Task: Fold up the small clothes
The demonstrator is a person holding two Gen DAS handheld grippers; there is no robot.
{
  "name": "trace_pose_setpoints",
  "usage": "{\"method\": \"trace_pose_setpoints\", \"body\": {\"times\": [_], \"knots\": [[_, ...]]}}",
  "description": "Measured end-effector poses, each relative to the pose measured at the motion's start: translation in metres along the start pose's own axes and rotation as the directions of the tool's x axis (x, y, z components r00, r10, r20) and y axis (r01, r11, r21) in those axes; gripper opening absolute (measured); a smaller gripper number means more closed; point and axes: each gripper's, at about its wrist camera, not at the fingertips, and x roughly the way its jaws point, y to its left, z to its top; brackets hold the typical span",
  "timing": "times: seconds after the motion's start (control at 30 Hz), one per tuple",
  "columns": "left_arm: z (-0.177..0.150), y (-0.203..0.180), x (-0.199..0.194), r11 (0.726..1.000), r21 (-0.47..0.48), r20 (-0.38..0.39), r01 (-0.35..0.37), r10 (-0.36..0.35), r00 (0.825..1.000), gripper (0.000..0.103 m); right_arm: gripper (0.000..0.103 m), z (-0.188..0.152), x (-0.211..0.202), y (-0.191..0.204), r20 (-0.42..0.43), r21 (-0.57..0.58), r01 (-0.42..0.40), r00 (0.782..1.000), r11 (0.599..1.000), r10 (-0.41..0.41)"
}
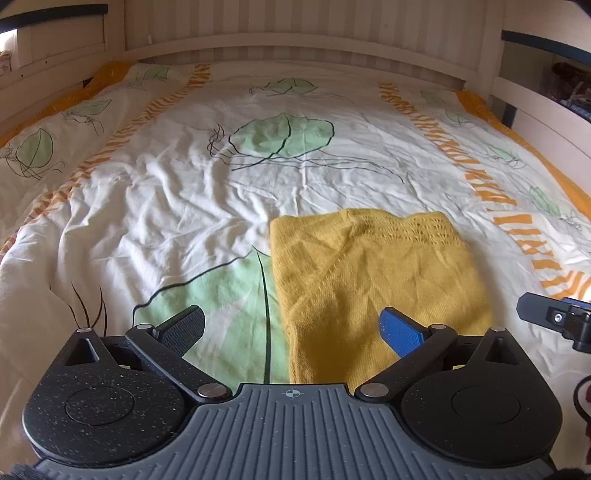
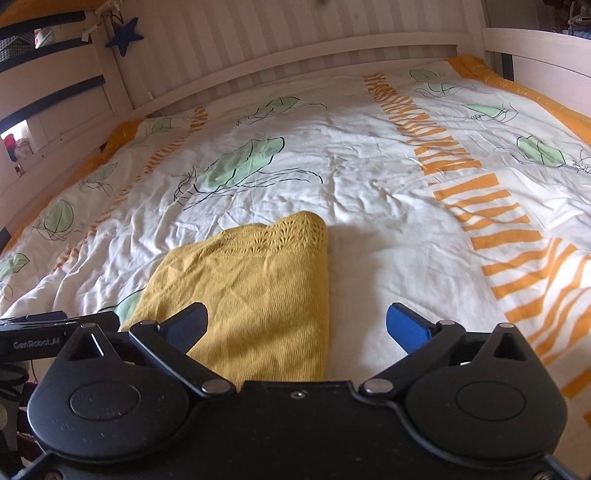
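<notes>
A mustard-yellow knitted garment [image 1: 373, 280] lies folded into a rough rectangle on the bed, with an openwork band along its far edge. It also shows in the right wrist view [image 2: 255, 291]. My left gripper [image 1: 293, 330] is open and empty, just above the garment's near left edge. My right gripper [image 2: 297, 326] is open and empty over the garment's near right edge. The right gripper's tip shows in the left wrist view [image 1: 554, 317] at the right. Part of the left gripper [image 2: 55, 328] shows in the right wrist view at the left.
The bed is covered by a wrinkled white duvet [image 1: 177, 206] with green leaves and orange stripes. A pale wooden bed frame [image 1: 295, 44] runs along the far side and both ends. A blue star [image 2: 125, 33] hangs on the frame.
</notes>
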Motion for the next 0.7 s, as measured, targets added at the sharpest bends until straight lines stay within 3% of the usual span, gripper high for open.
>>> {"method": "trace_pose_setpoints", "body": {"times": [0.23,0.4,0.57,0.7], "knots": [[-0.006,-0.012,-0.006,0.996,0.036,-0.055,-0.076,0.078,0.995,0.101,0.103,-0.009,-0.014,0.005,-0.031,-0.016,0.017,0.999,1.0,-0.018],[-0.008,-0.015,-0.014,0.995,0.031,-0.084,-0.09,0.093,0.992,0.101,0.103,-0.015,-0.022,0.007,-0.044,-0.027,0.029,0.999,0.999,-0.03],[-0.01,-0.021,-0.025,0.986,0.075,-0.051,-0.148,0.152,0.987,0.101,0.102,-0.02,-0.028,0.015,-0.051,-0.079,0.071,0.996,0.994,-0.075],[-0.011,-0.023,-0.029,0.988,0.08,-0.056,-0.133,0.138,0.989,0.101,0.102,-0.022,-0.033,0.018,-0.04,-0.081,0.101,0.994,0.992,-0.104]]}}
